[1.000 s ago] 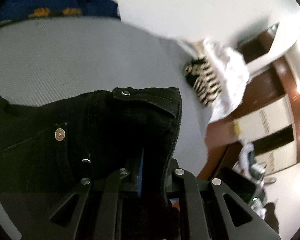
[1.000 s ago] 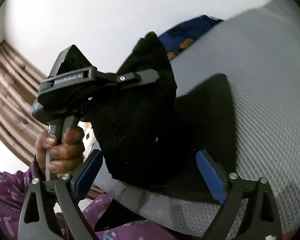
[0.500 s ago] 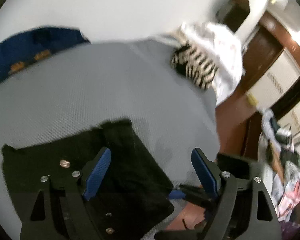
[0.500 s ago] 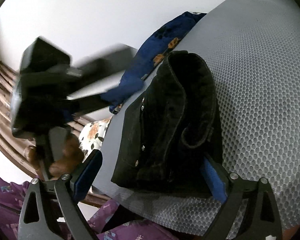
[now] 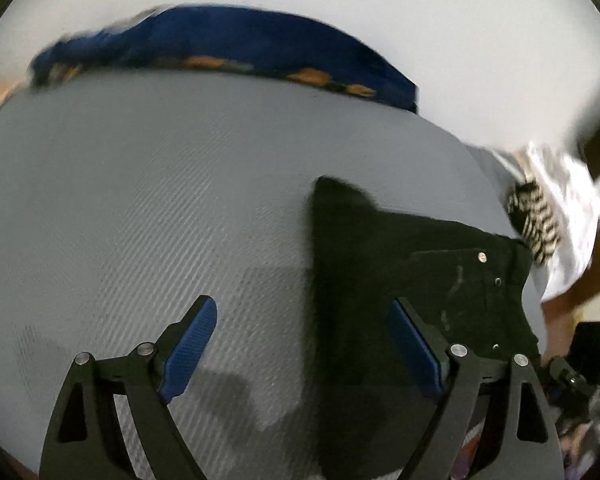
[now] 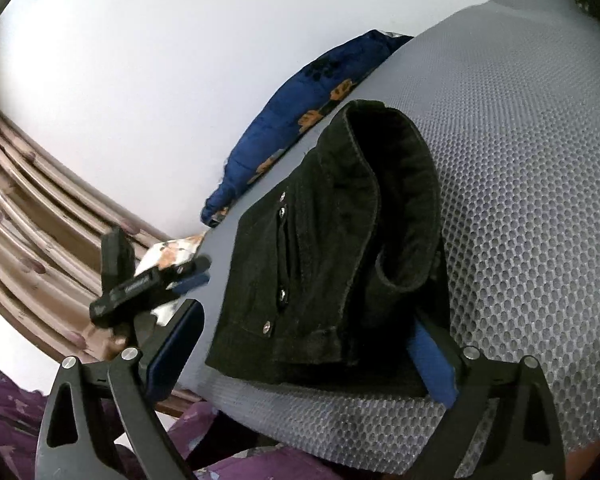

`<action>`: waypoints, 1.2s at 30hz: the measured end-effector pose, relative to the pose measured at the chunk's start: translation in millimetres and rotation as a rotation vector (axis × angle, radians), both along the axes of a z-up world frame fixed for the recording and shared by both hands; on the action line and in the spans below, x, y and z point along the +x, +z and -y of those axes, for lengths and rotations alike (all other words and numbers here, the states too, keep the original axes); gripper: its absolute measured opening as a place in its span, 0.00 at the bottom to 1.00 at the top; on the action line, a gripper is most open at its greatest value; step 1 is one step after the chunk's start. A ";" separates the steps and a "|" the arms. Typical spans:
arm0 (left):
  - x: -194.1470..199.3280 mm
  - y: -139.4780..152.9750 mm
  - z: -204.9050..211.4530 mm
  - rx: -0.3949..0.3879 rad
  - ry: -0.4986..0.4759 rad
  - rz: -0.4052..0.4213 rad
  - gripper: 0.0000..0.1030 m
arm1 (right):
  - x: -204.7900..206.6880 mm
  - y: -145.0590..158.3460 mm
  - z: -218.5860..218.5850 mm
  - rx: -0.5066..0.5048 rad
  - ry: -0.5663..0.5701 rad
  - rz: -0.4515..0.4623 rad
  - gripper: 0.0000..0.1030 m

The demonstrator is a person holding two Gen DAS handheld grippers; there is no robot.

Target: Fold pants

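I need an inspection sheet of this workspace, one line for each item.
Surface: grey mesh mattress, bare around the pants.
Job's things: black pants lying folded in a bundle, top edge curled up.
Clutter: blue floral cloth at far edge; striped cloth at a corner.
Grippers: left gripper open, holding nothing; right gripper open, fingers either side of the pants.
Cables: nothing seen.
Surroundings: white wall, wooden frame.

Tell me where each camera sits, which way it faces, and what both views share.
Left wrist: sits behind the open left tongs, looking across the grey mattress at the black pants; only the tongs show.
Right wrist: sits behind the open right tongs, facing the folded pants; the other tongs show at left.
Shared: pants, mattress, blue pillow.
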State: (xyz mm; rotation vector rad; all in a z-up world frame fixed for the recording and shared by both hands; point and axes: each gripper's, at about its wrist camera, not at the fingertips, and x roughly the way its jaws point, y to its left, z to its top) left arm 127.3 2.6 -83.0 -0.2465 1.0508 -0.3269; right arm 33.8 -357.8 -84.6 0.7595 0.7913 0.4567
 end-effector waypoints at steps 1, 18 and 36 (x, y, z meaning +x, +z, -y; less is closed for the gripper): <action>-3.5 -4.0 -6.9 -0.018 0.012 -0.008 0.85 | 2.2 0.8 -1.5 -0.001 -0.002 -0.004 0.93; -31.3 11.5 26.8 0.179 -0.141 0.197 0.85 | 10.9 -15.7 6.1 0.286 -0.054 -0.315 0.24; 10.4 31.0 73.9 0.024 -0.312 0.268 0.85 | 18.4 51.8 28.3 -0.127 -0.100 0.073 0.68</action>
